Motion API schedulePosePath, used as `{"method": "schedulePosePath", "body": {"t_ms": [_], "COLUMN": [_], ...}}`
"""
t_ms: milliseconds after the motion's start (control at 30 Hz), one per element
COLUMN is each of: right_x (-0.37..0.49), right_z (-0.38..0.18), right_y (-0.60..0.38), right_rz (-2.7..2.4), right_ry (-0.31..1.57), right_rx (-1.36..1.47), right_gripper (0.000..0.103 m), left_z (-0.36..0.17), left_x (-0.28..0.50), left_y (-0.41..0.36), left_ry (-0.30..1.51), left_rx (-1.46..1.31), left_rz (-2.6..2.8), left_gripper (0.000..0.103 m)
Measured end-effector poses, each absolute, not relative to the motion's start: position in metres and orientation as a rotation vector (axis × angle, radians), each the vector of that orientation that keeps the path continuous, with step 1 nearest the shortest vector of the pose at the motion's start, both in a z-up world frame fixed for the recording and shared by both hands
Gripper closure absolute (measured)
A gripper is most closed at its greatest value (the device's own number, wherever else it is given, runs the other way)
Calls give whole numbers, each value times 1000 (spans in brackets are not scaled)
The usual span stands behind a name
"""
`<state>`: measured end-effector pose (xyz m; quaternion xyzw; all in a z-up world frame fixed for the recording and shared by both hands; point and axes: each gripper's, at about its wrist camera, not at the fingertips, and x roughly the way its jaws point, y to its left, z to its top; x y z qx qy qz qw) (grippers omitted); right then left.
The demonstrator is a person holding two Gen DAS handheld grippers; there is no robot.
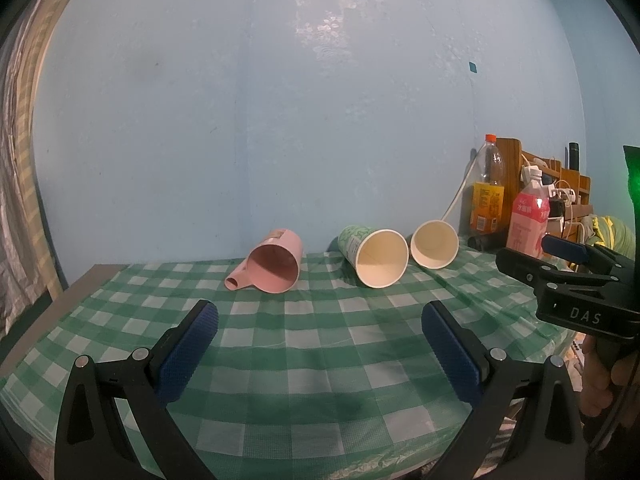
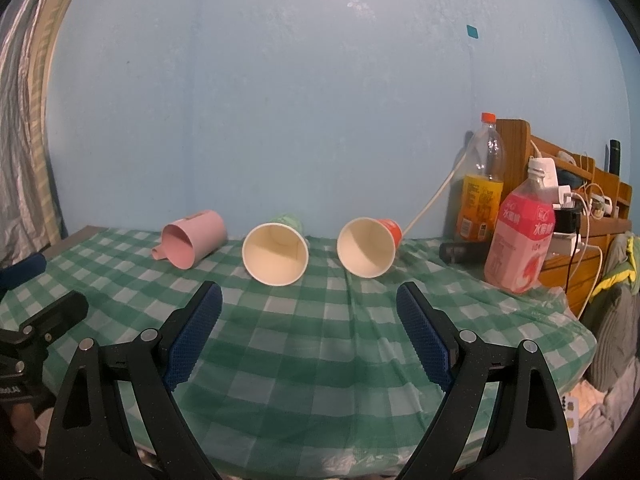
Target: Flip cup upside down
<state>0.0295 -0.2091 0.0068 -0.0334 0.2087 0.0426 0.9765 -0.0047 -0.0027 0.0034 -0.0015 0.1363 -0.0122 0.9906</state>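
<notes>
Three cups lie on their sides near the back of a green checked tablecloth, mouths toward me. A pink handled cup is on the left. A green paper cup is in the middle. An orange-red paper cup is on the right. My left gripper is open and empty, well short of the cups. My right gripper is open and empty, facing the gap between the two paper cups. It also shows in the left wrist view.
At the back right stand an orange drink bottle and a pink drink bottle. A dark object lies beside them. A wooden shelf with chargers and cables is behind. The wall is close behind the cups. The table's bare left edge shows.
</notes>
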Motion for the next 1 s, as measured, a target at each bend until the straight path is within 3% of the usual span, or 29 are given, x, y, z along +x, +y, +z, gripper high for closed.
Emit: {"method": "schedulePosePath", "body": {"t_ms": [1000], "right_x": [30], "right_z": [6], "right_y": [-209], "right_rz": [87], "right_ry": [426], "right_rx": [-68], "right_gripper": [15], "left_z": [2], "left_x": [-6], "left_y": [-3], "left_ry": [277], "left_rx": [-4], "left_rz": [-26], "left_gripper": [0]}}
